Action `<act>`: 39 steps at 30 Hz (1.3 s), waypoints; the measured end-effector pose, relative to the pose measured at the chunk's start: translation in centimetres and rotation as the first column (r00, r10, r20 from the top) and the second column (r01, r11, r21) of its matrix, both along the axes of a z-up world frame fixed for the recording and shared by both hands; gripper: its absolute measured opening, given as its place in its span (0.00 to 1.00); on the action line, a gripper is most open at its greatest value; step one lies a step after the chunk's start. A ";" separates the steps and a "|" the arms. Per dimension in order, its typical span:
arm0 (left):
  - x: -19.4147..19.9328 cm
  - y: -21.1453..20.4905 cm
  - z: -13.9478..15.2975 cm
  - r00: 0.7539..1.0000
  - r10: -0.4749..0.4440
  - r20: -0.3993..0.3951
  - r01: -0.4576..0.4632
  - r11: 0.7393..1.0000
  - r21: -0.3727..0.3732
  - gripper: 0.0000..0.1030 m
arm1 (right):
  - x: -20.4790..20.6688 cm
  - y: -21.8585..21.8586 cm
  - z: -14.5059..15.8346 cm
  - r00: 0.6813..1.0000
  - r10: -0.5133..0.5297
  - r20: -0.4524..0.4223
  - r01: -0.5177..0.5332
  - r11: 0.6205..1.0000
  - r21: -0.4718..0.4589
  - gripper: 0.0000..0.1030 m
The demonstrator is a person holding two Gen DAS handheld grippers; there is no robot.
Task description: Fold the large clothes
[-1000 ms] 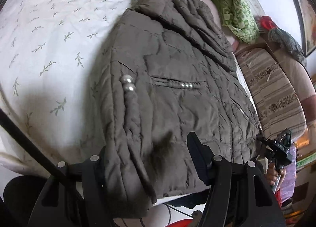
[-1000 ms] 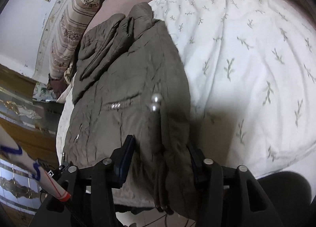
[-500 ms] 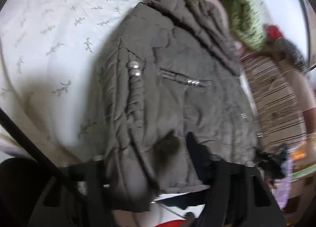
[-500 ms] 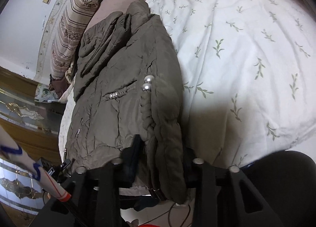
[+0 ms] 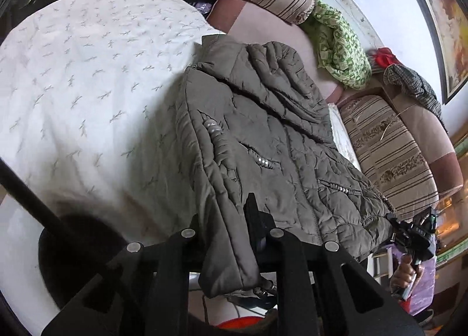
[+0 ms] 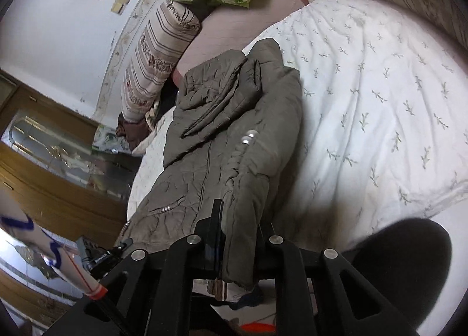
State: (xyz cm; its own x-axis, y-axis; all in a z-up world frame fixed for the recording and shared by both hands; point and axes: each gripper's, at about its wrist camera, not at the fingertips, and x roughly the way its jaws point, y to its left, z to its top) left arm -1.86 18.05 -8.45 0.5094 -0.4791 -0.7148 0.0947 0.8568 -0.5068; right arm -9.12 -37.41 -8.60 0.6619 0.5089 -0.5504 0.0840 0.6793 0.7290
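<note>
White leaf-print quilt on bed; green patterned cloth beside striped bolster

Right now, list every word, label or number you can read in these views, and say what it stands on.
None can be read for certain.
Other gripper: white lettering on its black body, too small and blurred to read.
Same device: a white label, also unreadable.
Sleeve: blue marks, no legible letters.
Jacket: no tag or brand visible.

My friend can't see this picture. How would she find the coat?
Find the big white quilt printed with little leaf sprigs. Along its edge by the striped cushions lies the coat. It is the only olive-grey, puffy quilted thing there, with shiny silver beads.
</note>
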 end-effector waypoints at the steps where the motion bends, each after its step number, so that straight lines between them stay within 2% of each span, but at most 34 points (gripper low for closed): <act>1: 0.1 0.2 -0.2 1.000 0.006 -0.007 -0.006 1.000 0.008 0.15 | -0.2 0.0 -0.1 1.000 -0.002 -0.012 0.001 1.000 -0.013 0.15; 4: 1.4 0.2 -0.2 0.999 0.029 -0.015 -0.029 1.000 0.004 0.15 | 0.3 -0.1 -0.2 0.999 -0.007 -0.032 0.006 1.000 -0.031 0.15; 6: 2.8 0.3 0.8 0.999 0.037 0.003 -0.037 0.999 -0.037 0.16 | 1.3 -0.3 0.4 1.000 -0.012 -0.028 0.011 1.000 -0.024 0.15; 10: 7.0 -0.3 4.0 0.996 0.064 0.059 -0.060 0.996 -0.064 0.16 | 4.4 -0.1 3.6 1.000 -0.011 0.025 0.013 0.996 -0.083 0.15; 15: 15.6 -2.0 7.9 0.991 0.095 0.095 -0.092 0.995 -0.033 0.16 | 11.7 -0.4 8.2 0.996 -0.038 0.077 0.048 0.990 -0.134 0.15; 19: 24.1 -3.6 9.5 0.995 0.093 0.044 -0.093 0.996 0.002 0.16 | 18.6 -0.8 10.6 0.994 -0.084 0.067 0.095 0.979 -0.178 0.15; 21: 27.9 -4.6 9.6 0.994 0.106 0.023 -0.107 0.993 0.051 0.16 | 21.7 -0.8 11.0 0.994 -0.095 0.052 0.104 0.970 -0.219 0.15; 24: 33.4 -6.6 8.6 0.991 0.131 0.017 -0.132 0.979 0.155 0.17 | 27.5 -1.2 10.0 0.991 -0.132 0.004 0.128 0.952 -0.280 0.15; 26: 36.4 -7.6 7.1 0.990 0.143 0.007 -0.142 0.973 0.183 0.19 | 30.5 -1.8 8.8 0.986 -0.162 -0.035 0.142 0.938 -0.315 0.15; 30: 41.5 -9.4 2.7 0.987 0.145 -0.064 -0.125 0.960 0.249 0.19 | 36.2 -3.3 3.7 0.968 -0.193 -0.162 0.132 0.936 -0.326 0.15; 35: 44.1 -10.7 -1.4 0.980 0.172 -0.101 -0.134 0.942 0.307 0.19 | 39.6 -3.9 -0.9 0.952 -0.212 -0.219 0.145 0.947 -0.286 0.17; 37: 44.2 -10.8 -1.4 0.981 0.171 -0.096 -0.134 0.942 0.308 0.19 | 40.2 -4.3 -2.5 0.946 -0.221 -0.237 0.161 0.955 -0.248 0.17; 39: 43.6 -10.2 -0.3 0.984 0.159 -0.081 -0.131 0.952 0.278 0.19 | 40.0 -4.9 -3.2 0.942 -0.235 -0.241 0.190 0.962 -0.196 0.18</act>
State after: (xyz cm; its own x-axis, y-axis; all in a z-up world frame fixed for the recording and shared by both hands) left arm 41.71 7.88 -8.79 0.4775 -0.1868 -0.8586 -0.0808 0.9637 -0.2546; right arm 30.91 -42.32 -11.76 0.5668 0.2575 -0.7825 0.4104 0.7354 0.5393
